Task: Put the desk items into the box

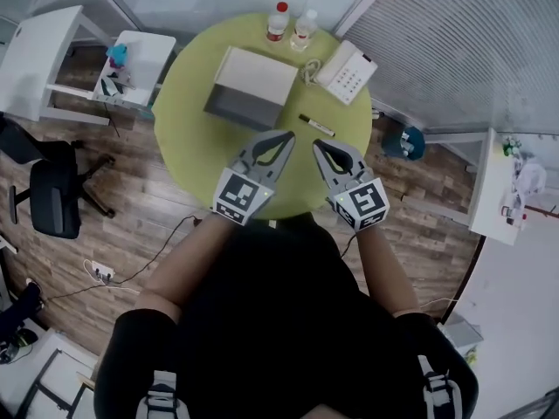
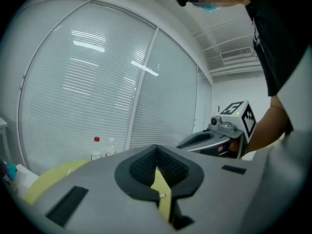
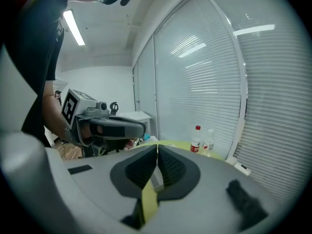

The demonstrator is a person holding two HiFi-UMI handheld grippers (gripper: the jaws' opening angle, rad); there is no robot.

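Well, the round green desk (image 1: 188,120) holds the open box (image 1: 249,88) at eleven o'clock. The left claw (image 1: 284,135) and right claw (image 1: 320,145) hover at six, each closed and empty. A telephone (image 1: 346,71) sits at one, a red-labelled bottle (image 1: 278,22) and a clear bottle (image 1: 306,27) at twelve, and a marker (image 1: 316,126) near the centre.

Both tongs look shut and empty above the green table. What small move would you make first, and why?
Probably open the right tongs and ease them toward the black marker pen: it lies loose on the round yellow-green table just ahead of them, beside the open white box, and those tongs are shut, holding nothing.
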